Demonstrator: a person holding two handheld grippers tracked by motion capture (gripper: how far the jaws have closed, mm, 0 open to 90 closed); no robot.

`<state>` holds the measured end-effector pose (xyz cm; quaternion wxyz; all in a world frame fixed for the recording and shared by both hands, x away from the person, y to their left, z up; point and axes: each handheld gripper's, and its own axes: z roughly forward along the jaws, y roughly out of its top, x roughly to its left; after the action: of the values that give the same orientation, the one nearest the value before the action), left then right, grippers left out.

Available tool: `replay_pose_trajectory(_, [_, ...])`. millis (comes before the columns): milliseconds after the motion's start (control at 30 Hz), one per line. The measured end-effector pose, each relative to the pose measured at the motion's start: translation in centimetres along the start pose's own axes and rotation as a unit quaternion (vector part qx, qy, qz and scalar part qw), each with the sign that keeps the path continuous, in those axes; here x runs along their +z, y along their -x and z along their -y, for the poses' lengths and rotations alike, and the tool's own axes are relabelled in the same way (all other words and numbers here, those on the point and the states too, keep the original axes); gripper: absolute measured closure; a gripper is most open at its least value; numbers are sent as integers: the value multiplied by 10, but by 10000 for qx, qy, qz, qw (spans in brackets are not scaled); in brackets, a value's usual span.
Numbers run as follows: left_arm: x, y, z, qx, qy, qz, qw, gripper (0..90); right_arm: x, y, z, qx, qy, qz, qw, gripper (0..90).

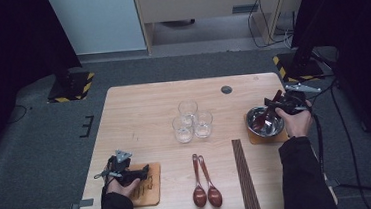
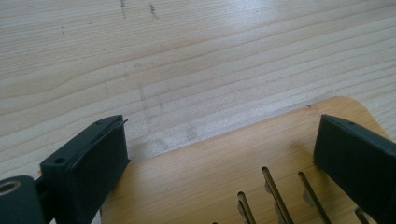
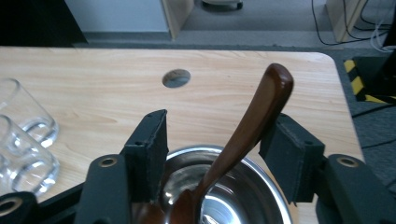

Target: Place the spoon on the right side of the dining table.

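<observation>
So 1 spoon (image 3: 243, 135) is in the steel bowl (image 1: 265, 121) at right of frame, handle leaning on the rim between the right gripper (image 3: 212, 149) jaws, which stand apart, released. Likely 2 spoons (image 1: 204, 180) left, bottom center. Left gripper (image 2: 219, 158) rests spread wide over the wooden trivet (image 2: 224, 186), empty.

Reddish-brown spoon (image 3: 252, 126), silver bowl (image 3: 243, 196)
</observation>
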<state>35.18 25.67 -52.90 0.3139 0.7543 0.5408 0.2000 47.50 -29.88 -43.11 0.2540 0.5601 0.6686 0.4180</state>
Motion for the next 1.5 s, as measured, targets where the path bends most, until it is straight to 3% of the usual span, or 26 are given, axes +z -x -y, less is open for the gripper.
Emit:
replay_pose_trajectory(133, [0, 0, 0, -1, 0, -2, 10000, 18, -2, 1, 5, -32, -38, -6, 10000, 402])
replay_pose_trajectory(300, [0, 0, 0, 0, -4, -1, 10000, 17, -2, 6, 14, -181, -124, 168, 9996, 388])
replay_pose_trajectory(600, [0, 0, 0, -2, -3, -2, 10000, 16, -1, 15, 25, -131, -268, 186, 9994, 367])
replay_pose_trajectory(700, [0, 0, 0, -3, -3, -2, 10000, 16, -1, 17, 27, -233, -331, 269, 9988, 366])
replay_pose_trajectory(1100, [0, 0, 0, -10, -2, -10, 10000, 16, -3, 24, 39, -47, -455, 295, 9985, 345])
replay_pose_trajectory(1500, [0, 0, 0, -10, -3, -9, 10000, 16, -1, 32, 50, -58, -616, 382, 9974, 344])
